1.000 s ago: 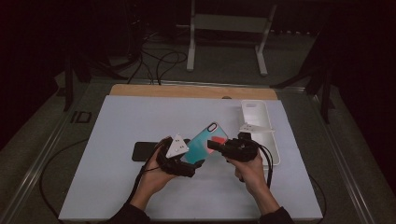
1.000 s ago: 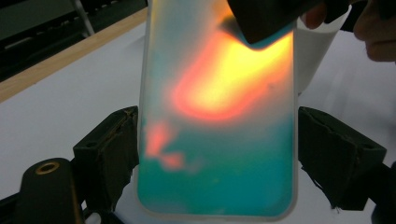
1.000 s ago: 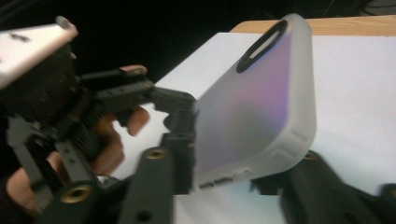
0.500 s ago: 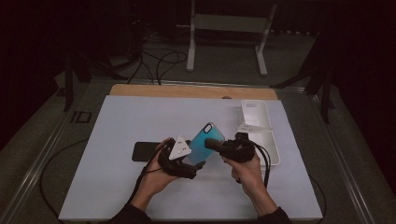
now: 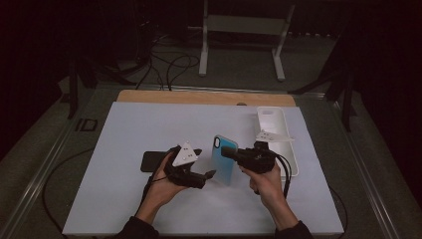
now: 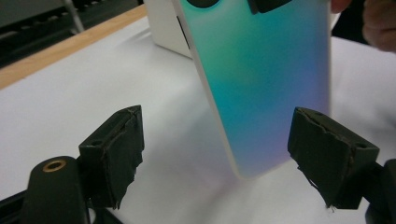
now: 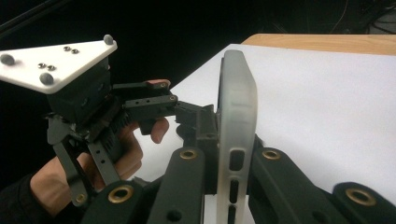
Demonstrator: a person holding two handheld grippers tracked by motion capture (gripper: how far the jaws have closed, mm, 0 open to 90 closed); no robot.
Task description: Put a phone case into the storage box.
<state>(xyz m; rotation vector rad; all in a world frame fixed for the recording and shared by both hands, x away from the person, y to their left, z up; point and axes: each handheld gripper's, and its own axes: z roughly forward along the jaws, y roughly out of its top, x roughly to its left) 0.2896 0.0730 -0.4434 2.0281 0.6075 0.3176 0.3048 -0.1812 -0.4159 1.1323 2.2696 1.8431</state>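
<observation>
A teal phone case [image 5: 223, 160] stands almost upright above the white table top [image 5: 124, 129], its lower end close to the surface. My right gripper [image 5: 230, 153] is shut on its upper part. In the right gripper view the jaws [image 7: 233, 156] clamp the case's translucent rim [image 7: 236, 107]. My left gripper [image 5: 204, 163] is just left of the case, open. In the left gripper view the case's iridescent back [image 6: 261, 84] rises beyond the two spread pads [image 6: 116, 149], untouched by them. A black phone [image 5: 151, 160] lies flat behind the left hand.
A white phone case [image 5: 276, 130] lies at the right side of the table, behind the right gripper. A wooden strip [image 5: 199, 96] runs along the far edge. Cables trail from both grippers toward the person.
The right gripper has turned the teal case from a slant to nearly upright and shifted it slightly right. The left gripper no longer overlaps it and sits lower beside it.
</observation>
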